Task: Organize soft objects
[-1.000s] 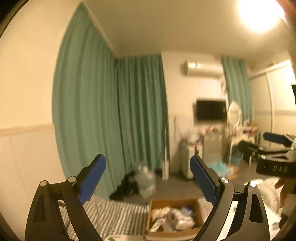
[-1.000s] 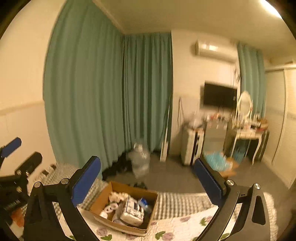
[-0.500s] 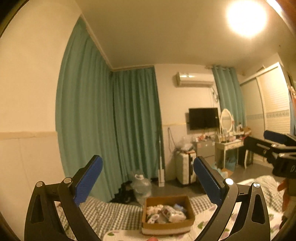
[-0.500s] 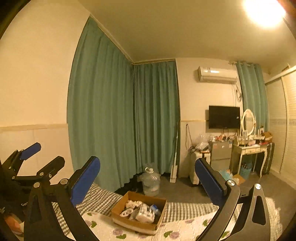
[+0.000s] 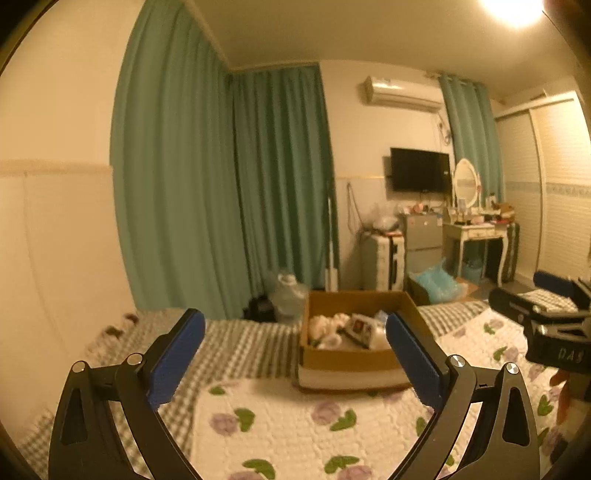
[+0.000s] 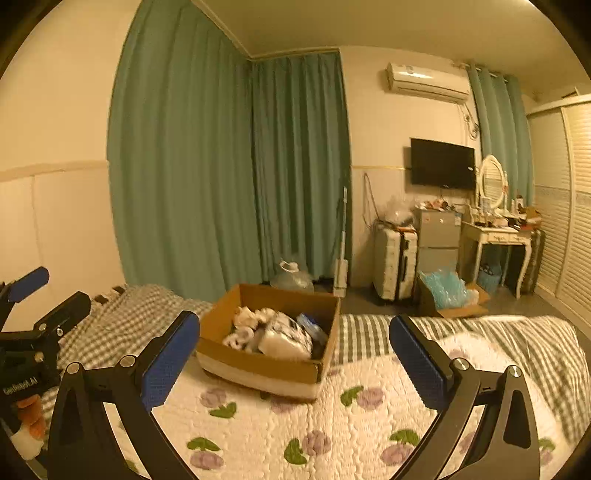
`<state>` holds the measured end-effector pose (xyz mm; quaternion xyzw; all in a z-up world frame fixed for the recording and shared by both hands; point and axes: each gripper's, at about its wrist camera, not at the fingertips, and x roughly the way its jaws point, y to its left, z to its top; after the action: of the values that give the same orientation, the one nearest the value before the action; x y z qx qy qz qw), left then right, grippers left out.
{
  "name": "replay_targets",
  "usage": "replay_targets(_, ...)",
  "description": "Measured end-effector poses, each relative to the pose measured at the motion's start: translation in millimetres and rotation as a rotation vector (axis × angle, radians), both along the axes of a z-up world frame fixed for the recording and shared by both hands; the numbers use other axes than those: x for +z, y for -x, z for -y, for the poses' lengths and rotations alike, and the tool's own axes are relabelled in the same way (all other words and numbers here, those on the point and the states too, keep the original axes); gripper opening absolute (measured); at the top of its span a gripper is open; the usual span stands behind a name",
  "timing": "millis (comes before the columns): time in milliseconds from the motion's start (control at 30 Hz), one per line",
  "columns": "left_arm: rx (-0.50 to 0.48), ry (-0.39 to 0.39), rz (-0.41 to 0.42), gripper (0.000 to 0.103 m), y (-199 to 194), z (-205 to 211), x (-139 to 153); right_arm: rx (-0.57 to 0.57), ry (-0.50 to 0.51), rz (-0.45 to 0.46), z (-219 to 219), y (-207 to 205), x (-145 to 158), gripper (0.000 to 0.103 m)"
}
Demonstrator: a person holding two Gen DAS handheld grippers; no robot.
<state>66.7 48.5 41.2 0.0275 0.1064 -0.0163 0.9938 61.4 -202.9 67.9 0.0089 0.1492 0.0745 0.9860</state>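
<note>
I see the bed's white floral quilt [image 6: 332,424] spread near me, checked sheet beyond. On it, centre, sits the open brown cardboard box [image 6: 258,365] of soft white bundles [image 5: 325,326]. My left gripper [image 5: 293,354] and right gripper [image 6: 293,354] both gape wide, empty. Only the right view shows an orange-and-white plush [image 6: 27,424] at far left.

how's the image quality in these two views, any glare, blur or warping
Left wrist view: the ceiling lamp blows out the top right corner, and the teal curtains bow from fisheye warping. Right wrist view: no glare; the open cardboard box is slightly soft. Both carry an orange cast.
</note>
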Motion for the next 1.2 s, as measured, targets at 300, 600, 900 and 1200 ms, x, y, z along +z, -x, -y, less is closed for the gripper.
replay_targets(300, -0.007, 0.021, -0.015, 0.100, 3, -6, -13, -0.017, 0.032, -0.053, -13, -13, -32, 0.103)
replay_targets(600, -0.023, 0.021, -0.038, 0.100, 2, -3, -19, -0.021, 0.045, -0.043, -18, -11, -32, 0.103)
replay_targets(900, -0.027, 0.025, -0.042, 0.100, 0, -2, -24, -0.023, 0.043, -0.037, -19, -7, -31, 0.103)
replay_targets(1200, -0.036, 0.016, -0.062, 0.100, -5, -1, -29, -0.025, 0.052, -0.025, -20, -6, -30, 0.103)
